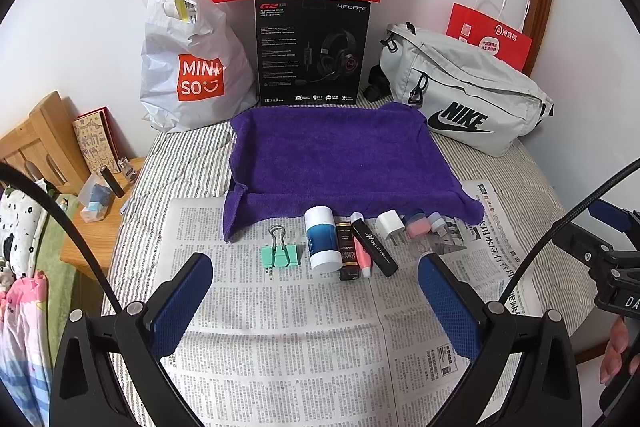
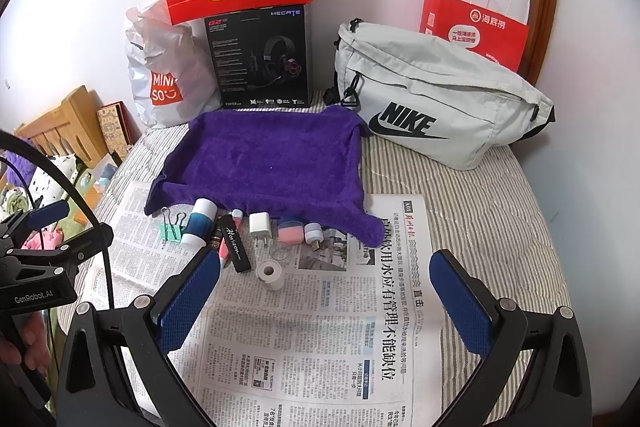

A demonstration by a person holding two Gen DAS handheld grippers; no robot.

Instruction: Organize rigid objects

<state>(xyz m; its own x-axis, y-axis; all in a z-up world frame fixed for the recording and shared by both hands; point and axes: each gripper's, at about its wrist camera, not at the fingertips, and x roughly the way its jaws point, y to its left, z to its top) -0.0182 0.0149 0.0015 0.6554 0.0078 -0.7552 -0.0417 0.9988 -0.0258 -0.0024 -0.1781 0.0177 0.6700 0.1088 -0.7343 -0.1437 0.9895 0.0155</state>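
Newspaper [image 1: 280,327] holds black tube [image 1: 374,245] — long axis angled toward towel [image 1: 340,155] — both grippers' jaws apart.

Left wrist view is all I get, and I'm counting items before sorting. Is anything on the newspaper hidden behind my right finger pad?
Observer: Yes. The right wrist view shows a small white tape roll on the newspaper, nearer the camera than the white charger plug.
Operator: Are the right tongs holding anything?
Observer: No. The right tongs are open and empty, above the newspaper.
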